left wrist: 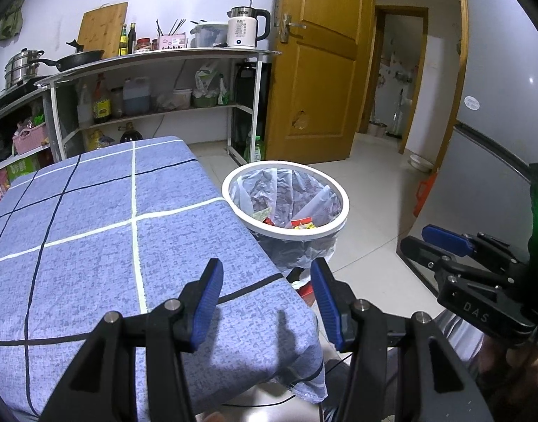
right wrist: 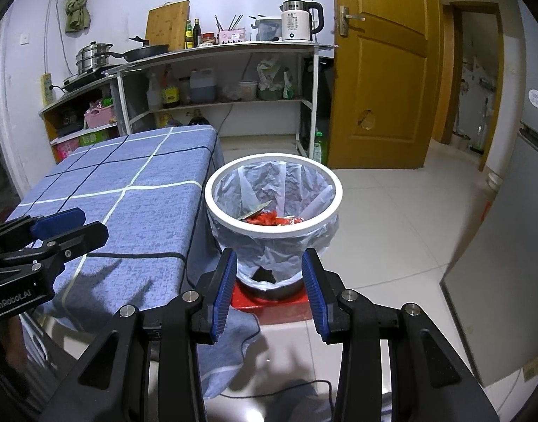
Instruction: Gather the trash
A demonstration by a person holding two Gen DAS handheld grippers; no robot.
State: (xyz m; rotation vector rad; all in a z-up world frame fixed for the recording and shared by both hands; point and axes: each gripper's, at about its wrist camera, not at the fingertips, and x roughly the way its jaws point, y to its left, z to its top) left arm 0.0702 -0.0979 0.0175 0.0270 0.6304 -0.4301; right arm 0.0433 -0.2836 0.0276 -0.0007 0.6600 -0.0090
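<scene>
While angled downward, left gripper [left wrist: 267, 277] over table [left wrist: 93, 211], jaws empty

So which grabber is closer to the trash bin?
The right one. The right gripper points straight at the trash bin, just short of its bag. The left gripper hangs over the corner of the blue tablecloth, with the bin further ahead and off to its right.

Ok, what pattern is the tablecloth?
The tablecloth is mottled blue with a wide grid of white and dark navy lines, clearest in the left wrist view.
</scene>
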